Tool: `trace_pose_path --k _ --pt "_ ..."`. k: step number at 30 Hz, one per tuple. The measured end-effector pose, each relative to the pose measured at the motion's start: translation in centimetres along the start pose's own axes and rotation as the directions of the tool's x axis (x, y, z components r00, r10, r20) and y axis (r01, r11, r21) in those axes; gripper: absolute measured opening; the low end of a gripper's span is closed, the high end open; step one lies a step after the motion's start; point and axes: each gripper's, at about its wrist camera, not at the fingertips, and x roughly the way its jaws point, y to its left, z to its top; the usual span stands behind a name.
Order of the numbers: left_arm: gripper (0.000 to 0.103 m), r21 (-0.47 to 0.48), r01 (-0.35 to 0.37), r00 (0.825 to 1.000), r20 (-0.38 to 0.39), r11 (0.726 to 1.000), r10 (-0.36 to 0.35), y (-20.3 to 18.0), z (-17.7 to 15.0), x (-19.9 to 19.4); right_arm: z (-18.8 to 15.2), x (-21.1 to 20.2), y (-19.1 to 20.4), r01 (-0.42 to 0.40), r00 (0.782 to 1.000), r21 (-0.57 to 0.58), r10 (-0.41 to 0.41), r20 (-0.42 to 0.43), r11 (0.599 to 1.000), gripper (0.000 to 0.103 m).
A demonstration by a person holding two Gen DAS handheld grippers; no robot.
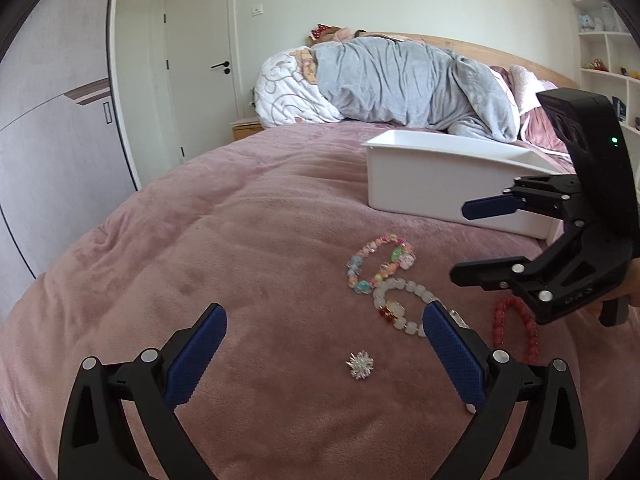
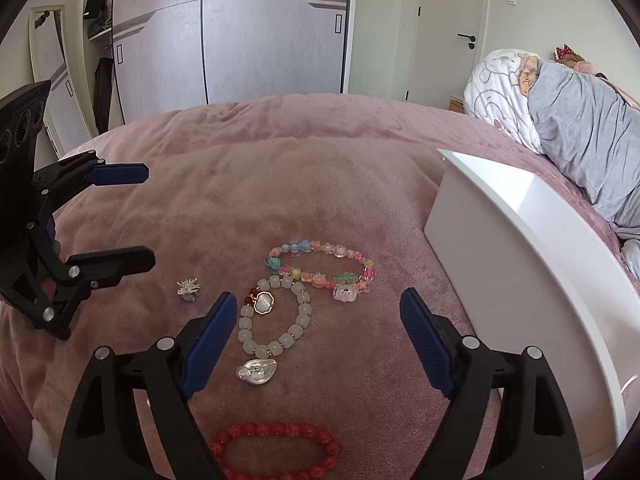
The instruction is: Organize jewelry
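We hold our left gripper (image 1: 324, 344) and right gripper (image 2: 318, 328) with fingers spread, grasping nothing, above beaded bracelets on the pink plush bed (image 2: 280, 184) beside a white plastic bin (image 2: 520, 248).

Bedroom, daylight, no lamps seen lit. Big bed w/ pink plush blanket (image 1: 248, 216) fills most of both views; wooden headboard (image 1: 480, 46) curves behind a heap of bedding: grey blanket (image 1: 400, 80) bunched over a white cartoon-print duvet (image 1: 280, 92). Small wooden nightstand (image 1: 246, 128) just beside the bed, near a white door (image 1: 200, 60) w/ black lever handle. Wall off-white, light switch (image 1: 256, 10) above door height. Wardrobe w/ pale grey sliding doors (image 2: 248, 40) opposite the bed foot; leaning mirror (image 2: 52, 76) next to it. White open shelving (image 1: 600, 40) w/ soft toys at far right.
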Motion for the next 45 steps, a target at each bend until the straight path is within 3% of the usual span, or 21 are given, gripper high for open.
trace_pose_path --k 5,8,14,20,24,26,37,45 --pt "0.097 0.029 0.073 0.996 -0.044 0.997 -0.072 -0.9 -1.0 0.7 -0.8 1.4 0.5 -0.042 0.998 -0.006 0.042 -0.049 0.999 0.066" --pt "0.074 0.028 0.106 0.99 -0.092 0.994 -0.103 -0.9 -1.6 1.6 -1.3 2.1 1.3 -0.067 0.994 -0.021 0.065 -0.087 0.998 0.058" --pt "0.051 0.001 0.126 0.98 -0.157 0.992 -0.124 -0.3 -2.7 2.8 -2.3 3.2 2.7 -0.085 0.987 -0.06 0.075 -0.143 0.995 0.046" --pt "0.046 -0.004 0.118 0.976 -0.185 0.993 -0.117 -0.4 -2.7 3.5 -2.6 3.4 2.8 -0.106 0.98 -0.039 0.098 -0.176 0.994 0.038" --pt "0.023 0.021 0.149 0.966 -0.215 0.989 -0.141 -0.9 -2.6 4.1 -3.0 3.0 2.5 -0.124 0.977 -0.015 0.119 -0.179 0.992 0.032" --pt "0.021 0.026 0.156 0.964 -0.223 0.987 -0.147 -1.1 -2.7 4.4 -3.0 2.9 2.3 -0.135 0.975 -0.007 0.132 -0.178 0.991 0.026" --pt "0.021 -0.036 0.131 0.962 -0.237 0.991 -0.136 -1.0 -2.0 4.5 -2.0 0.5 1.5 -0.166 0.98 0.009 0.166 -0.114 0.986 0.026" --pt "0.021 -0.15 0.076 0.981 -0.163 0.986 -0.1 -0.1 2.7 3.6 0.5 -4.2 -1.3 -0.151 0.988 0.045 0.15 0.027 0.988 0.026"
